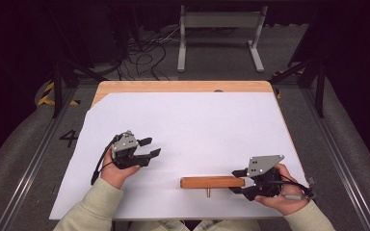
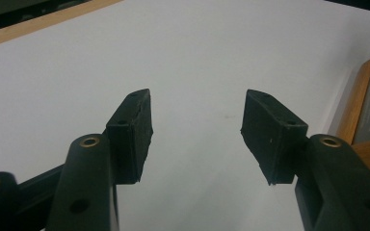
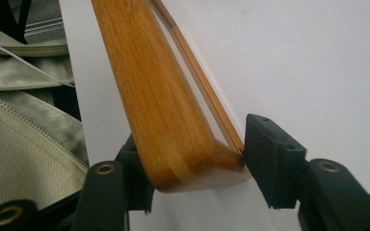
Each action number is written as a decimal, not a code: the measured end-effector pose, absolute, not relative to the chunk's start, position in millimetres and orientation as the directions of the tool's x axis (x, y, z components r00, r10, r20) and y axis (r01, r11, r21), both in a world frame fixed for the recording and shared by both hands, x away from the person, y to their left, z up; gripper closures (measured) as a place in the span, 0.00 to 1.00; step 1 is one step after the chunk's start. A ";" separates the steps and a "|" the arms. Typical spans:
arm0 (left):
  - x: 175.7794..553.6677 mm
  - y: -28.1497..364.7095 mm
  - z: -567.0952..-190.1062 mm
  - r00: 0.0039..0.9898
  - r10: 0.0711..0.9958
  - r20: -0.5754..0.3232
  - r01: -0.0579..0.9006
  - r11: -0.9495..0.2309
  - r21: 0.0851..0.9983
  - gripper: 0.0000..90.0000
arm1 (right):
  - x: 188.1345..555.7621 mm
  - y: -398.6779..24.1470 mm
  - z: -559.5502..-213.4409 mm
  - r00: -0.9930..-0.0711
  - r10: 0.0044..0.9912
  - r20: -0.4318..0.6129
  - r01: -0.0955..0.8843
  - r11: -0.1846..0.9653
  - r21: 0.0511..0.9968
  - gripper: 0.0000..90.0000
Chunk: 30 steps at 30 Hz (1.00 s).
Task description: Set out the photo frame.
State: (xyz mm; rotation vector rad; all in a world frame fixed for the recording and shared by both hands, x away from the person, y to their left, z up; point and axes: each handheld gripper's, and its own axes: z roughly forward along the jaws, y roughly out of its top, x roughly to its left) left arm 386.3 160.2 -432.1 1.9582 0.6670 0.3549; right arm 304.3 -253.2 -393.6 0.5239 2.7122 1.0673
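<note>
The wooden bar (image 1: 212, 182) lies near the person's edge of the table (image 1: 188, 86), on the white sheet (image 1: 192, 130). Its long axis goes left to right, almost parallel to that edge. A small metal peg (image 1: 207, 192) stands out from its near side, about the middle of its length.

The right gripper (image 1: 239, 180) is at the bar's right end. In the right gripper view the rounded end of the bar (image 3: 173, 125) sits between the two jaws, and both pads touch it, one on each side. So I judge that this gripper is clamped on the end of the bar, or is very close to that; the wood is a little blurred, so how firm the hold is I cannot say. From this gripper the bar runs straight away along the jaws' direction, so the hand holds it by one tip only and the rest lies out to the left.

The left gripper (image 1: 150, 147) is farther up the sheet, to the left of the bar and well apart from it. Its jaws stand wide apart with nothing between them; in the left gripper view only bare white sheet lies under them (image 2: 196, 130). They point to the right, across the table.

The free left end of the bar is the end nearer to the left gripper, and it lies toward the person and to the right of that gripper. If the bar must be lifted level, I think the left hand would need to come down to that end, because a hold on one tip alone could let the bar swing or droop.
</note>
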 end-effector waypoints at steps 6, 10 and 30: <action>386.0 159.6 -432.3 0.806 0.591 -0.036 0.299 -0.353 0.886 0.49 | 302.4 -263.2 -401.4 -0.896 0.445 -0.012 0.326 0.674 0.663 0.44; 386.1 159.7 -432.3 0.805 0.593 -0.037 0.301 -0.353 0.886 0.49 | 303.8 -269.9 -411.2 -0.882 0.471 0.021 0.383 0.690 0.614 0.62; 386.5 159.5 -432.4 0.805 0.592 -0.026 0.295 -0.362 0.884 0.49 | 316.2 -266.6 -435.5 -0.856 0.492 0.158 0.480 0.645 0.594 1.00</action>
